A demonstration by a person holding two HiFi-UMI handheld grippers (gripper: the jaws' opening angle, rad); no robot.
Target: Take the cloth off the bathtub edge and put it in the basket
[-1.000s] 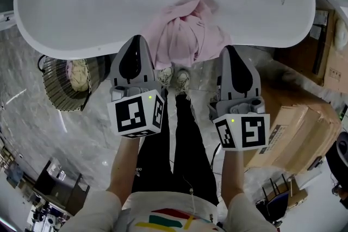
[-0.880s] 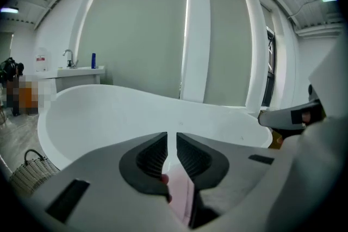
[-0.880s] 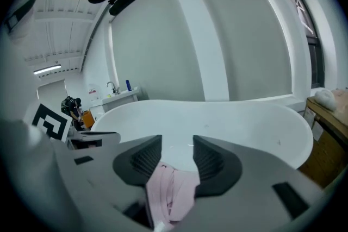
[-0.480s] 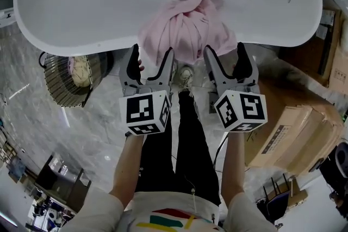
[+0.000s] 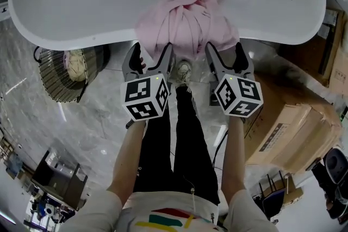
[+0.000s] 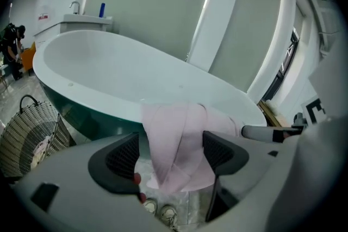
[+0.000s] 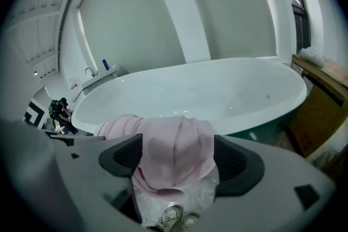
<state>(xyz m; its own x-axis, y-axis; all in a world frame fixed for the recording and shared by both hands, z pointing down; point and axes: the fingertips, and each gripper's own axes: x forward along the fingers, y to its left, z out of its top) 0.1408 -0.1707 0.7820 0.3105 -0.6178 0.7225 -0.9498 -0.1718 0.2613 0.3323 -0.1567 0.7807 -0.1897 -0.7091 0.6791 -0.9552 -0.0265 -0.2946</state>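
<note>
A pink cloth (image 5: pixel 185 24) is draped over the near edge of the white bathtub (image 5: pixel 81 38), hanging down its outer side. Both grippers are held side by side just below it. The left gripper (image 5: pixel 150 60) points at the cloth's left lower part, the right gripper (image 5: pixel 225 60) at its right lower part. Both sets of jaws are opening wide, and no pad presses on anything. In the left gripper view the cloth (image 6: pixel 174 138) hangs just beyond the jaws; the right gripper view shows the cloth (image 7: pixel 174 144) the same way. The wire basket (image 5: pixel 60 76) stands on the floor at the left.
The basket holds a cream bundle (image 5: pixel 76 65). Cardboard boxes (image 5: pixel 293 127) and a wooden cabinet (image 5: pixel 329 35) crowd the right side. The person's shoes (image 5: pixel 182 70) stand on the marble floor under the tub edge. A washbasin counter (image 6: pixel 81 22) stands beyond the tub.
Both grippers went from shut to wide open and moved forward and closer together, up to the hanging lower edge of the pink cloth.
</note>
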